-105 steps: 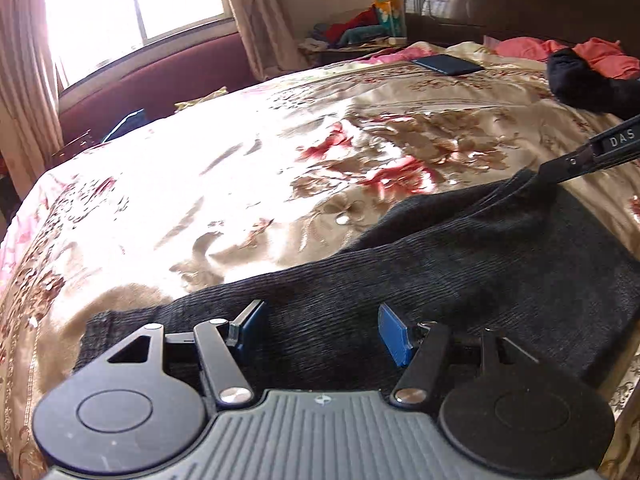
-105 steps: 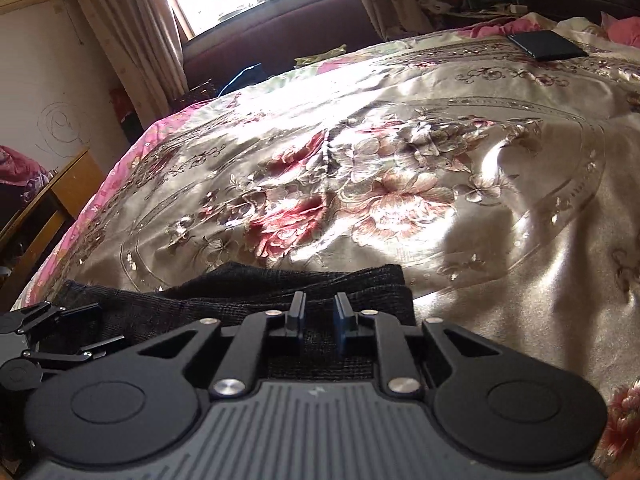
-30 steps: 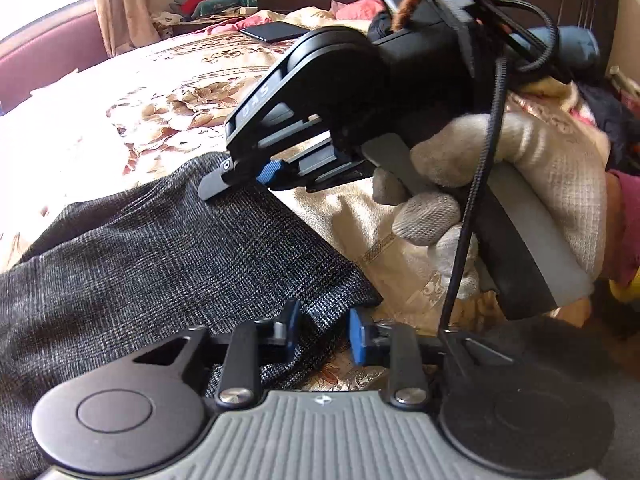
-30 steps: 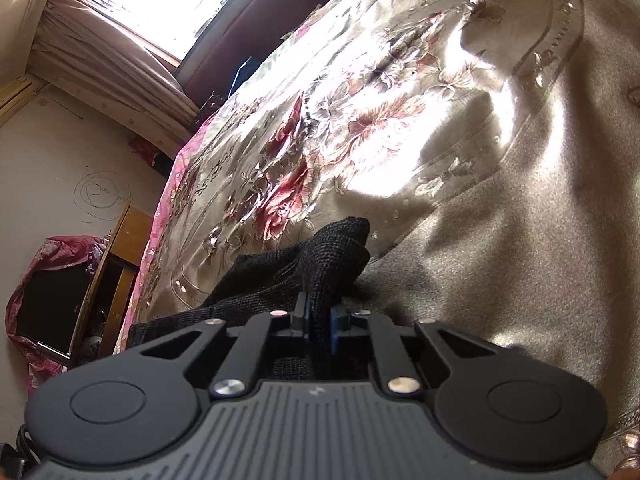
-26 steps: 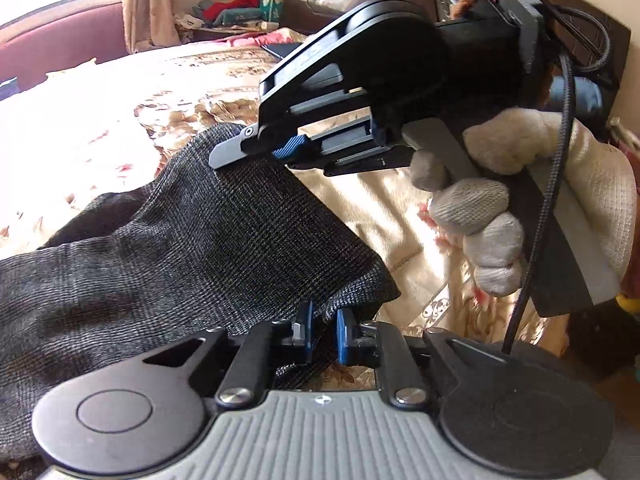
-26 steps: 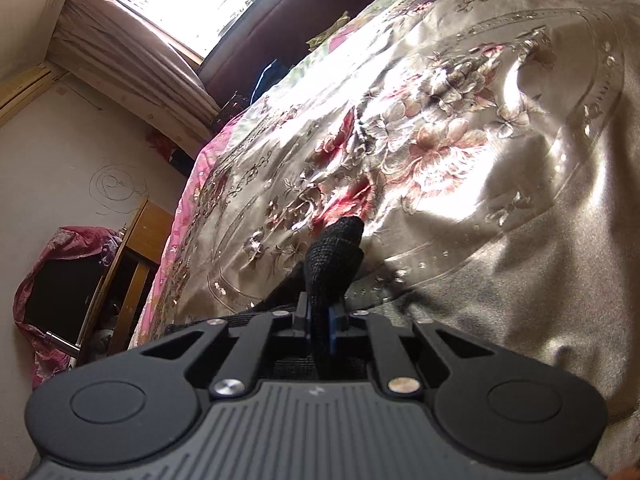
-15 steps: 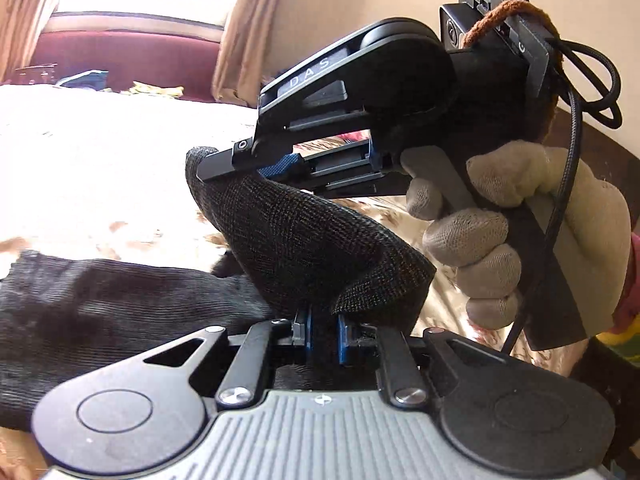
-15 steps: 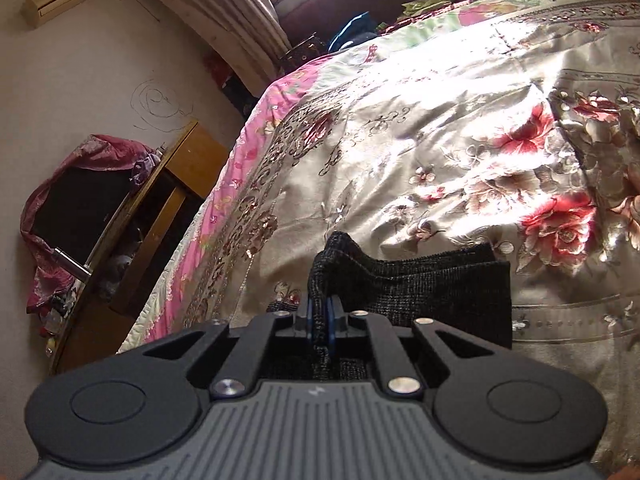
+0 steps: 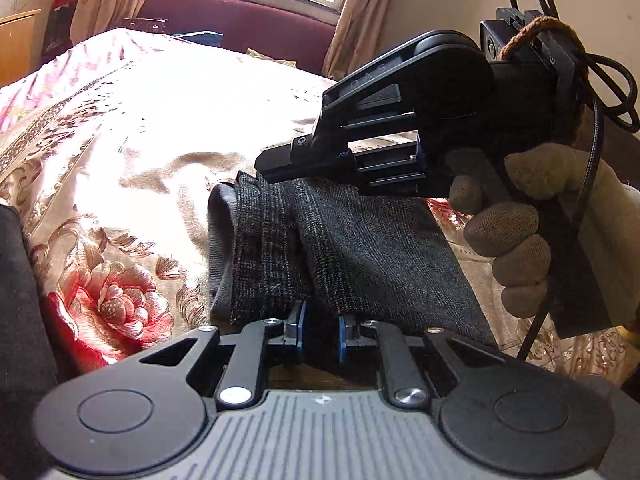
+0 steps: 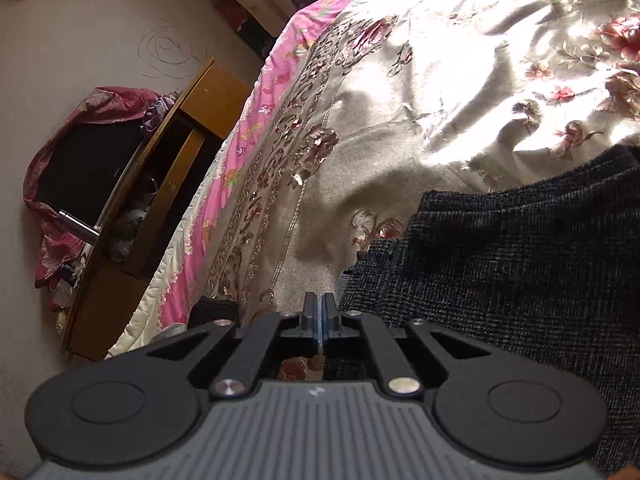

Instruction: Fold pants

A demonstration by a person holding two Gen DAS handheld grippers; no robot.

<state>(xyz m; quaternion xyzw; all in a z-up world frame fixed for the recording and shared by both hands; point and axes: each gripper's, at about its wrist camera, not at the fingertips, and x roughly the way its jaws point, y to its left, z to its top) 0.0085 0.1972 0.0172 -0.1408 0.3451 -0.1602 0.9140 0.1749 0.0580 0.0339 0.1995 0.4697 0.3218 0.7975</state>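
On the floral bedspread (image 9: 120, 168) my folded dark knit pants (image 9: 360, 248) lie with their long axis running between both grippers. Left gripper (image 9: 319, 330) pinches the near edge, jaws narrow. Right gripper (image 10: 319, 322) looks fully closed, apparently empty, pants just right.

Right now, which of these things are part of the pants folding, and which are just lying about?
Part of the job:
- dark grey knitted pants, folded over on the bed
- left tool
- right tool

Just lying about:
- floral satin bedspread
- wooden cabinet
- pink cloth draped over a dark screen
- beige curtains
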